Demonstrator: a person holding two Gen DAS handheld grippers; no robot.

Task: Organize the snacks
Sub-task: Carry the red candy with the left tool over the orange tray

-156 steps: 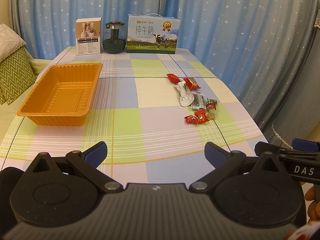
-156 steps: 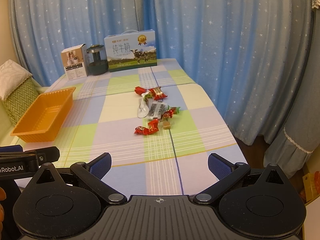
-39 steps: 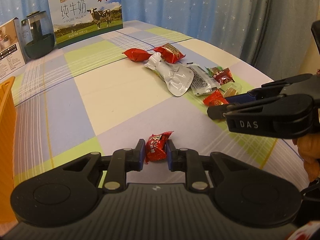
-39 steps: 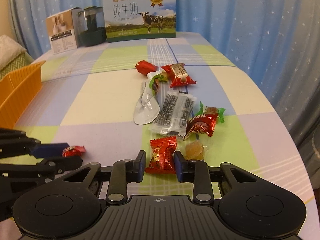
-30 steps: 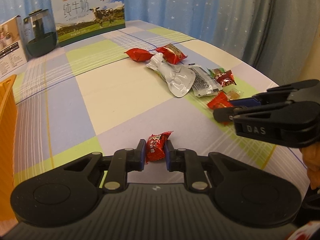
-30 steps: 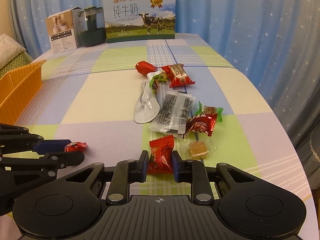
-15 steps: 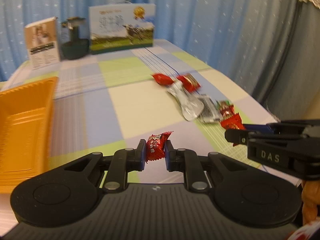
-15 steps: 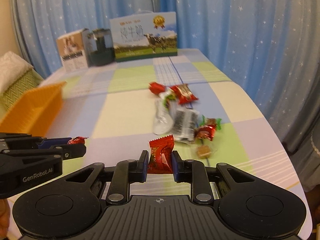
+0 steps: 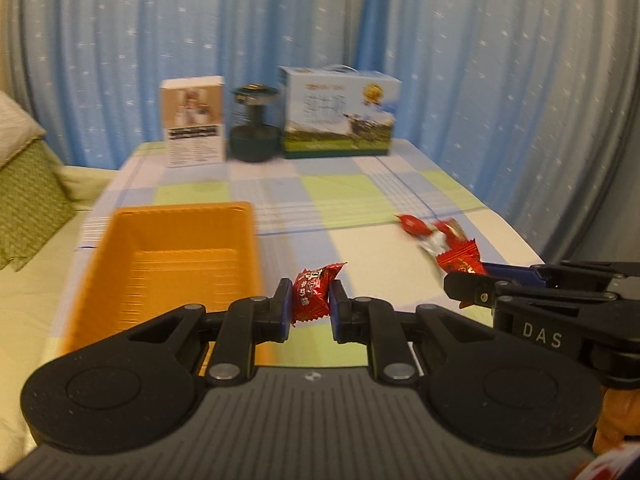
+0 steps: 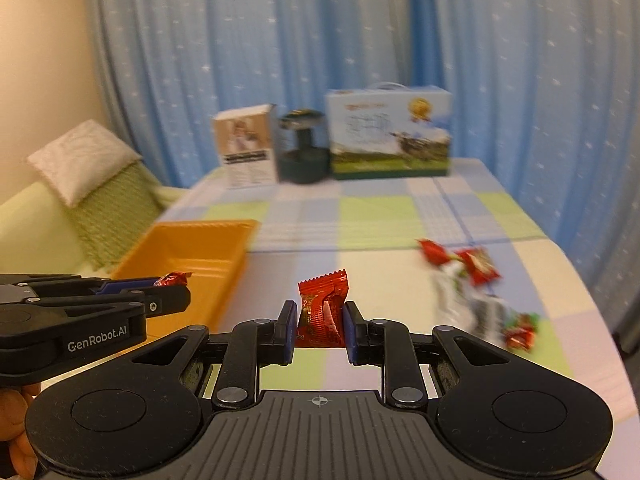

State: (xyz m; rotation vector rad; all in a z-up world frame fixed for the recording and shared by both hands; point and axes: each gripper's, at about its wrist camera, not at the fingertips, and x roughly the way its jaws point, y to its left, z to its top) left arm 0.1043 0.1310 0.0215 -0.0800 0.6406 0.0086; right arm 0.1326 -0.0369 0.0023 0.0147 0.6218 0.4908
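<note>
Left wrist view: I hold one red candy [image 9: 311,295] clamped in each gripper [image 9: 309,308], beside the orange tray [image 9: 168,256] at left. Tray looks empty; remaining snacks [image 10: 476,280] lie at right.

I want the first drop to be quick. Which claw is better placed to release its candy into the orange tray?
Probably the left claw: its small red-wrapped candy sits beside the orange plastic tray rim. The right claw, holding a flat red packet, is farther toward the table's middle.
</note>
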